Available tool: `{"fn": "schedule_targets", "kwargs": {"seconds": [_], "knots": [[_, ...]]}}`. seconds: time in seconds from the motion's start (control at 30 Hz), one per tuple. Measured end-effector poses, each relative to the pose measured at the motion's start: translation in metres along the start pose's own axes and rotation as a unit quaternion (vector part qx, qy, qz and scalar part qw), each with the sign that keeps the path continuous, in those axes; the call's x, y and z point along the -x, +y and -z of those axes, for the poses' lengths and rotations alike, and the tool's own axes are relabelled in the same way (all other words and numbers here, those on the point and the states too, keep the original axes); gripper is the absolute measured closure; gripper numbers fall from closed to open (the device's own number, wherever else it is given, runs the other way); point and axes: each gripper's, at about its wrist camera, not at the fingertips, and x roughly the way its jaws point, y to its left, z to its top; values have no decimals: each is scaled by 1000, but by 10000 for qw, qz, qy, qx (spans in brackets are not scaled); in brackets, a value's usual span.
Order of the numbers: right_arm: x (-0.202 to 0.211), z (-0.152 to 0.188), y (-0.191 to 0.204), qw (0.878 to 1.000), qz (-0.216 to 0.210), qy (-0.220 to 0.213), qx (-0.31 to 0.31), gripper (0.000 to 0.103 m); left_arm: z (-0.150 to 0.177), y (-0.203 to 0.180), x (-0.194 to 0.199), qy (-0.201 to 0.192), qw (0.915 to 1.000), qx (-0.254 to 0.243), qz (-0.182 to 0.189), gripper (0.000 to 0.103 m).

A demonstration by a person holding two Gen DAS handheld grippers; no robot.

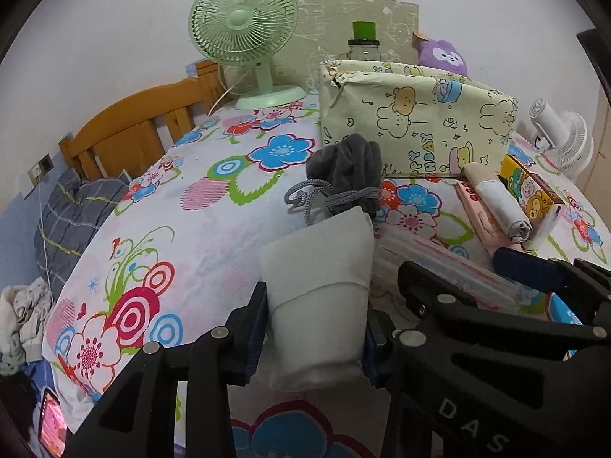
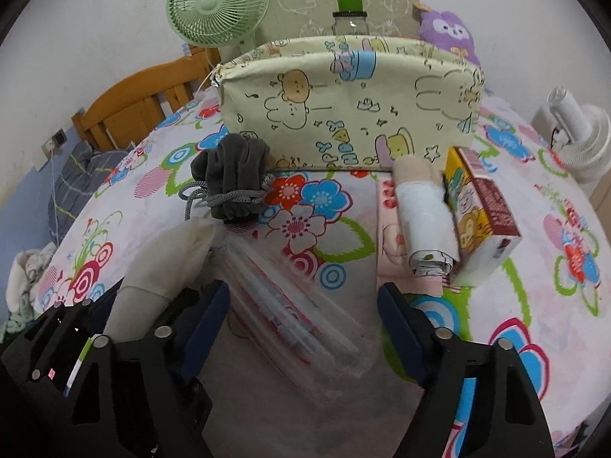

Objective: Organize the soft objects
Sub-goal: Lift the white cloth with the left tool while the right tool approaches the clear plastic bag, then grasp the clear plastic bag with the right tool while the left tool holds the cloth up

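Note:
My left gripper (image 1: pixel 315 328) is shut on a white folded cloth roll (image 1: pixel 322 290), held above the floral bedsheet; the roll also shows in the right wrist view (image 2: pixel 160 267). My right gripper (image 2: pixel 303 309) is open over a clear plastic packet (image 2: pixel 290 305) lying on the bed. A grey drawstring pouch (image 1: pixel 345 171) (image 2: pixel 233 171) lies in front of the cream cartoon-print fabric box (image 1: pixel 416 118) (image 2: pixel 351 110). A rolled white and beige cloth (image 2: pixel 424 217) (image 1: pixel 496 198) rests on a pink folded cloth (image 2: pixel 389 236).
A colourful carton (image 2: pixel 481 210) lies beside the rolled cloth. A green fan (image 1: pixel 244 34), a jar with a green lid (image 1: pixel 362 45) and a purple plush (image 1: pixel 443 57) stand behind the box. A white fan (image 2: pixel 580 141) is at the right. A wooden bed frame (image 1: pixel 133 129) is at the left.

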Motion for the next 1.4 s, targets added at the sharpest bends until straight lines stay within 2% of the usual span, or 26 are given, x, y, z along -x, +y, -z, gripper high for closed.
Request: {"fn": "schedule_targets", "kwargs": {"seconds": [0.03,0.17,0.33,0.37,0.53,0.57,0.9,1.4], "knots": [[0,0,1,10000,-12,-6,13,28,0,0,0,5,10000,-9,6,60],[-1,-1,2,10000,-9,-11,6,49,-3,-1,-2,30,10000,13,54,60],[5,-1,1,9999,-56,-106,0,64,-5,0,-1,43,9997,116,231,60],[6,-2,1,9999,-50,-141,22,73,-5,0,0,33,9996,136,247,61],[12,-2,1,9998,-42,-213,41,80,-6,-2,4,28,9993,163,334,62],[13,-3,-1,9997,-61,-228,31,88,-7,-2,5,39,9990,198,409,62],[31,-3,-8,9990,-62,-423,-109,89,-11,-12,20,-97,9986,164,485,62],[57,-18,-22,9971,11,-688,-318,89,-35,-25,39,-355,9976,88,588,62]]}}
